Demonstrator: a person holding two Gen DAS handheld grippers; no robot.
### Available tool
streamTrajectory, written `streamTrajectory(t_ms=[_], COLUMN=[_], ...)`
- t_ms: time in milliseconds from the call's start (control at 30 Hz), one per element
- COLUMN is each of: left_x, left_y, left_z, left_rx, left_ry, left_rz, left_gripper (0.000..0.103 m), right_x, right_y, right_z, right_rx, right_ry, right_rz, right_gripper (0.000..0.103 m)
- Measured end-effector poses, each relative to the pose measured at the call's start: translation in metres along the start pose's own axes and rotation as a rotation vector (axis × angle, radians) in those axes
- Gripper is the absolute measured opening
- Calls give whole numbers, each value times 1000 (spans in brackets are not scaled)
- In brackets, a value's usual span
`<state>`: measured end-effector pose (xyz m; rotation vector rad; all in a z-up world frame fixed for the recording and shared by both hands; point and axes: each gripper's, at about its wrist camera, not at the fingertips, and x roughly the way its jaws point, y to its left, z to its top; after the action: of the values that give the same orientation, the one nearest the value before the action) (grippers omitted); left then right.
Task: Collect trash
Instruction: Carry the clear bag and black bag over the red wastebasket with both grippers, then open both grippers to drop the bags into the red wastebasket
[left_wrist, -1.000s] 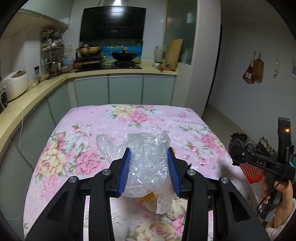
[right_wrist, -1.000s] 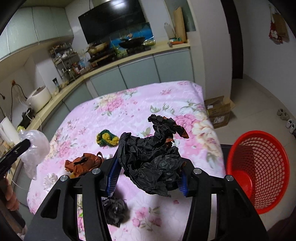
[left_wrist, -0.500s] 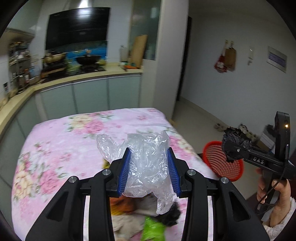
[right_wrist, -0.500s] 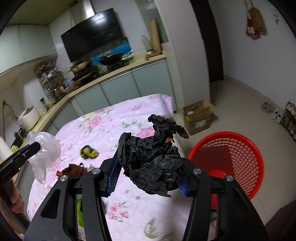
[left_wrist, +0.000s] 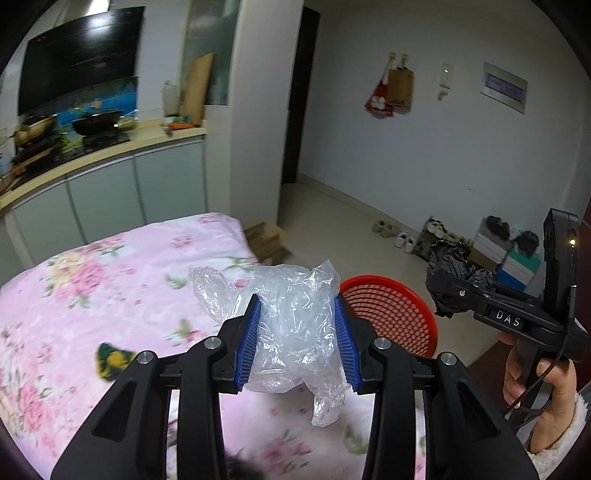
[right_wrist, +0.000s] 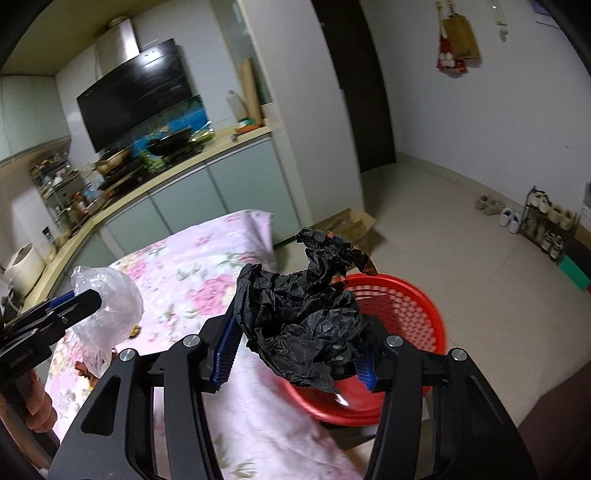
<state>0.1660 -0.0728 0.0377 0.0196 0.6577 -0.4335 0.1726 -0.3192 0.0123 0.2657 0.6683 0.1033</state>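
The near part of the red basket (left_wrist: 391, 314) is hidden behind the left gripper (left_wrist: 297, 339) and its clear plastic bag (left_wrist: 291, 325); in the right wrist view the crumpled black bag (right_wrist: 303, 317) covers the basket's left rim. A yellow-green scrap (left_wrist: 112, 360) left of the basket on the flowered cloth (left_wrist: 110, 280) is too blurred to name. A brown scrap (right_wrist: 83, 371) shows only an edge beneath the clear bag. Dark trash (left_wrist: 240, 467) is cut off by the lower edge. The shoes (right_wrist: 509, 218) beyond the basket are blurred.

Red basket (right_wrist: 402, 314) mouth looks unblocked; table (left_wrist: 110, 280) edge just beside.
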Motion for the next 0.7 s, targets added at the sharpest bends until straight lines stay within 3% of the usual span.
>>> streamTrajectory(t_ms=[300,700], left_x=[43,118], left_y=[-35,-65], left_z=[13,15], left_rx=[37,-5], left_ry=[38,143], left_rz=[-68,-175], left_gripper=[37,37], right_x=[6,31], right_y=[-28,-60], right_z=[-1,-7], right_rx=[52,144], right_ry=[15,95], right_rz=[-65,-96], right_gripper=[50,51])
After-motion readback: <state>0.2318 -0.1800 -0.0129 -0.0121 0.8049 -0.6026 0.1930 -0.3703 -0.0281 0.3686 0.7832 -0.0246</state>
